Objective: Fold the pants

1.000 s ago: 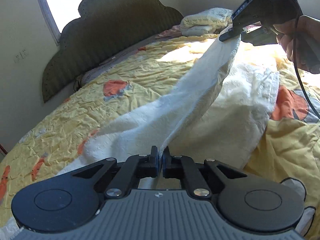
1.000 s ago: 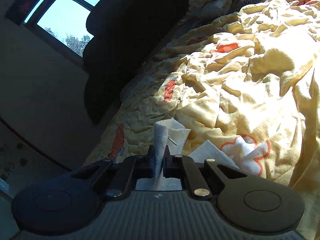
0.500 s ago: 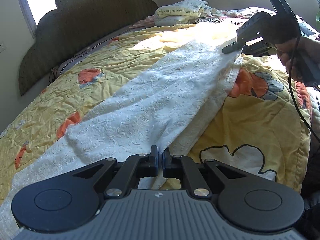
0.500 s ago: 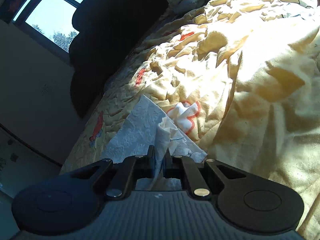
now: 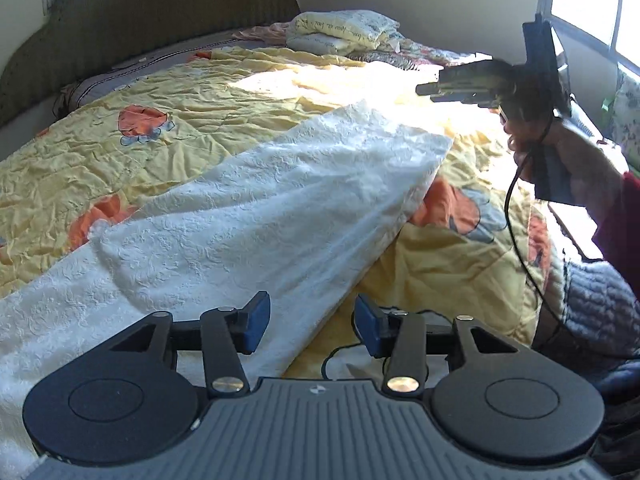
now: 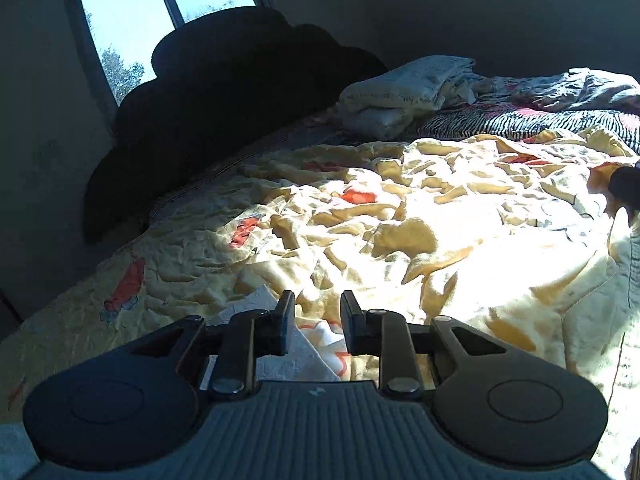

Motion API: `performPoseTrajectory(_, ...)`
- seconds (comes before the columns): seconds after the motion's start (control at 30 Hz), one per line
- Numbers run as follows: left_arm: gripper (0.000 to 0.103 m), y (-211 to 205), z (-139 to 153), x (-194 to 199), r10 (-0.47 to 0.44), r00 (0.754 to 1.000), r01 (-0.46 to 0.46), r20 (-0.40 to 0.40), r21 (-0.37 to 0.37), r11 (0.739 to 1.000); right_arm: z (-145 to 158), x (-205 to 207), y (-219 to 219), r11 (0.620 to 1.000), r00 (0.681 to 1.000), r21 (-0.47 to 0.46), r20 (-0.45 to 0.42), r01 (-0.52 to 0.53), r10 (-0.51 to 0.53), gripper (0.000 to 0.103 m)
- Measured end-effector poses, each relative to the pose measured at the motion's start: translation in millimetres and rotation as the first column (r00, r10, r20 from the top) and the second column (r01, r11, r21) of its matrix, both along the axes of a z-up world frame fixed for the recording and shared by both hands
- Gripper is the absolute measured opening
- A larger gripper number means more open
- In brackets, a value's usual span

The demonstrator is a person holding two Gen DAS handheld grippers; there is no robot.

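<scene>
The white pants (image 5: 256, 216) are laid lengthwise across the bed (image 5: 132, 148), mid-frame. Both the left gripper (image 5: 308, 322) and right gripper (image 6: 316, 320) are held with fingers spread, empty. If only the top layer is pinched next, the stacked legs may be skewed.

Both wrist cameras sit low and near over the bed (image 5: 168, 92), facing along it toward the far headboard (image 6: 224, 92) and folded bedding (image 5: 344, 32), which both views share.
</scene>
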State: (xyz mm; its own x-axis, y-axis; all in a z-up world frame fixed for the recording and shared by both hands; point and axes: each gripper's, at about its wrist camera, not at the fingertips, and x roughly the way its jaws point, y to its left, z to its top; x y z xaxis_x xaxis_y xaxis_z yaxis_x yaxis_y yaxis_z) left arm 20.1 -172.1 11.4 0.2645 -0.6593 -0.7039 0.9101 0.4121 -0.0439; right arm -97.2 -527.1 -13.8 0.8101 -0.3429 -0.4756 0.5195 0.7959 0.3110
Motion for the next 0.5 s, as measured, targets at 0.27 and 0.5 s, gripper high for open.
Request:
performPoseTrajectory(0.27, 0.072, -13, -9, 81, 0.360, 0.933, -0.361, 0.032, 0.078, 0.929, -35, 135, 3, 0.960, 0.919, -0.001, -0.287, -0.281, 0.269, 0.055)
performPoseTrajectory(0.5, 0.067, 5, -17, 87, 0.442, 0.896, -0.445, 0.053, 0.103, 0.890, -5, 86, 18, 0.958, 0.945, -0.005, -0.165, -0.288, 0.283, 0.063)
